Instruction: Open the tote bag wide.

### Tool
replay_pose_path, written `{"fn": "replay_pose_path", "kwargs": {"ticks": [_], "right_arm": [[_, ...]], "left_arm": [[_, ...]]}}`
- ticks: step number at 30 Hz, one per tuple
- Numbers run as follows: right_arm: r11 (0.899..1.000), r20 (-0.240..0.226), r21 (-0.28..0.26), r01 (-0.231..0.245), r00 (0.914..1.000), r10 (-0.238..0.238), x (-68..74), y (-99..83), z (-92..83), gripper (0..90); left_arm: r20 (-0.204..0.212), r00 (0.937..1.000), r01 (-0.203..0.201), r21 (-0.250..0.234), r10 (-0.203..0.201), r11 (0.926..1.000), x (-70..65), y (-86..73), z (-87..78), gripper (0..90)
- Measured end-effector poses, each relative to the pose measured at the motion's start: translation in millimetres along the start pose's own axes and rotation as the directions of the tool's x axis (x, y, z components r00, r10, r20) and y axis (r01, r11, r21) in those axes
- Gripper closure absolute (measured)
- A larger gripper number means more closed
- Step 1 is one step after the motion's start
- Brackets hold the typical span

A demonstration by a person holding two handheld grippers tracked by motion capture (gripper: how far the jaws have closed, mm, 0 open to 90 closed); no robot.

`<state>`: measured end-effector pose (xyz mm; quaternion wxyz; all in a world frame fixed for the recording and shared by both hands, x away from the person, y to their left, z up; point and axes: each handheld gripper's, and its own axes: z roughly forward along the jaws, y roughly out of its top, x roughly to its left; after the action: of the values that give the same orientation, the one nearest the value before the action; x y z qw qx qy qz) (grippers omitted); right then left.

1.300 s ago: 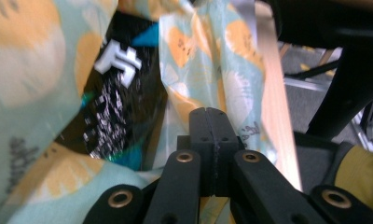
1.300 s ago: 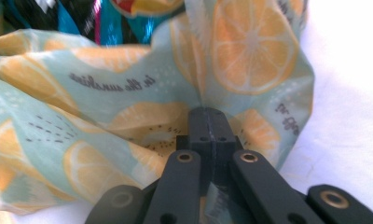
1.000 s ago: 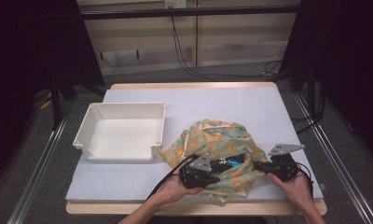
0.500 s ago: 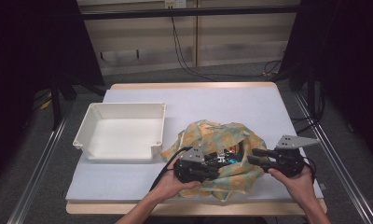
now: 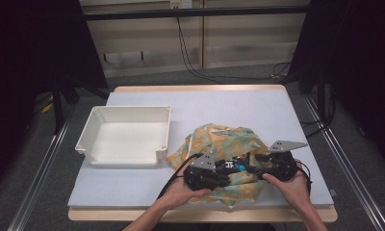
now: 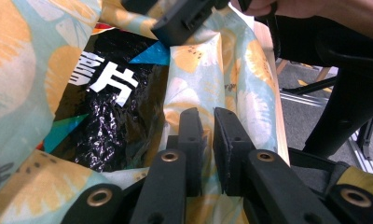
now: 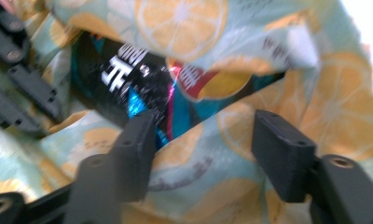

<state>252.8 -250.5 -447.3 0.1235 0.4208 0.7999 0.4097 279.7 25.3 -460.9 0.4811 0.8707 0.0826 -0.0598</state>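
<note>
A cloth bag (image 5: 219, 139) printed with orange slices lies crumpled on the white table (image 5: 238, 106), front right. Its mouth gapes over a black snack packet (image 6: 114, 112) with white lettering, which also appears in the right gripper view (image 7: 124, 79). My left gripper (image 6: 208, 126) pinches the bag's rim (image 6: 250, 93); its jaws have just eased slightly, with fabric still caught between them. My right gripper (image 7: 203, 140) has just been opening, and its jaws stand wide over the bag's fabric (image 7: 184, 23) without pressing on it. From above, the left gripper (image 5: 231, 169) and right gripper (image 5: 255, 161) point toward each other.
An empty white tray (image 5: 125, 134) stands on the table left of the bag. The table's front edge runs just under both hands. Cables trail behind the table, and dark stands flank both sides.
The right gripper has let go of the bag, its jaws now wide, and has lifted a little toward the bag's middle. The left hand has stayed put at the rim.
</note>
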Motion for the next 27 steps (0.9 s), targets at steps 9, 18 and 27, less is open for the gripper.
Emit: {"fn": "replay_pose_path", "kwargs": {"ticks": [9,18,27], "right_arm": [[1.0,-0.039,0.002,-0.011,0.9992,0.011,-5.0,-15.2,-16.4,90.0],[0.999,0.007,0.041,-0.011,0.9999,0.011,-12.3,-38.7,-19.4,90.0],[0.998,0.037,0.063,-0.008,0.9993,0.005,-15.4,-59.7,-21.6,90.0]], "left_arm": [[-0.014,0.9998,0.015,-0.006,-0.015,0.9999,3.3,0.0,2.5,77.1],[-0.018,0.9998,0.008,0.032,-0.008,0.9995,2.6,-3.7,11.4,75.7],[-0.012,0.9998,-0.017,0.106,0.018,0.9942,-0.8,-10.4,24.1,75.0]]}}
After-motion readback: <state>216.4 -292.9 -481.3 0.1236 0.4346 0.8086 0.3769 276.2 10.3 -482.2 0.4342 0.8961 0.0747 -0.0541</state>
